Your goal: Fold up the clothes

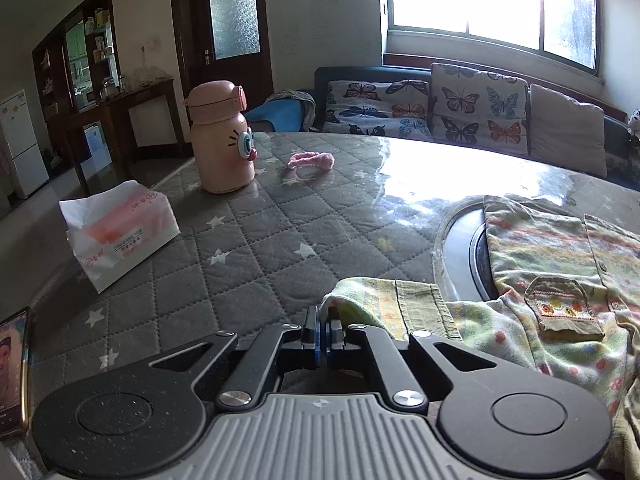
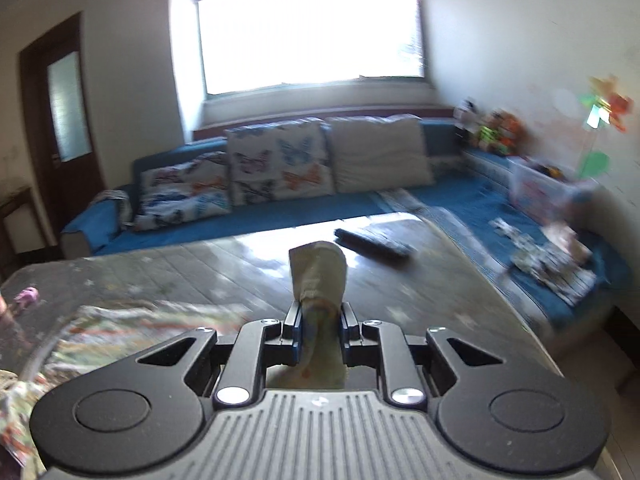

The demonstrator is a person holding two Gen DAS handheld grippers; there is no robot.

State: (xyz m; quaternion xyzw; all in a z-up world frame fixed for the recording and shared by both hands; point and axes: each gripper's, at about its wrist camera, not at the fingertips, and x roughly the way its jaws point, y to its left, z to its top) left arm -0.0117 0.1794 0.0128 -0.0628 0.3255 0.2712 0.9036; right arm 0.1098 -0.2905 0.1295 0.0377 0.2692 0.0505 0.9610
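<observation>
Here, going from the left, a tissue pack point(image 1: 120, 232), a pink cartoon bottle point(image 1: 222, 138) and a pink hair tie point(image 1: 311, 161) sit on the quilted table point(image 1: 240, 248). The left gripper point(image 1: 323, 330) is pinched tight on a cuffed sleeve end of the patterned child's shirt point(image 1: 560, 264), which lies spread to its right. The right gripper point(image 2: 320, 322) clamps another bunched cuff of it above the table, a dark remote control point(image 2: 372, 247) lying beyond.

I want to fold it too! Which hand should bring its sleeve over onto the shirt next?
Probably the left. The left gripper is pinching its sleeve low, right beside the shirt lying on the table. The right gripper holds its sleeve too, but raised, with the shirt off to its side.
</observation>
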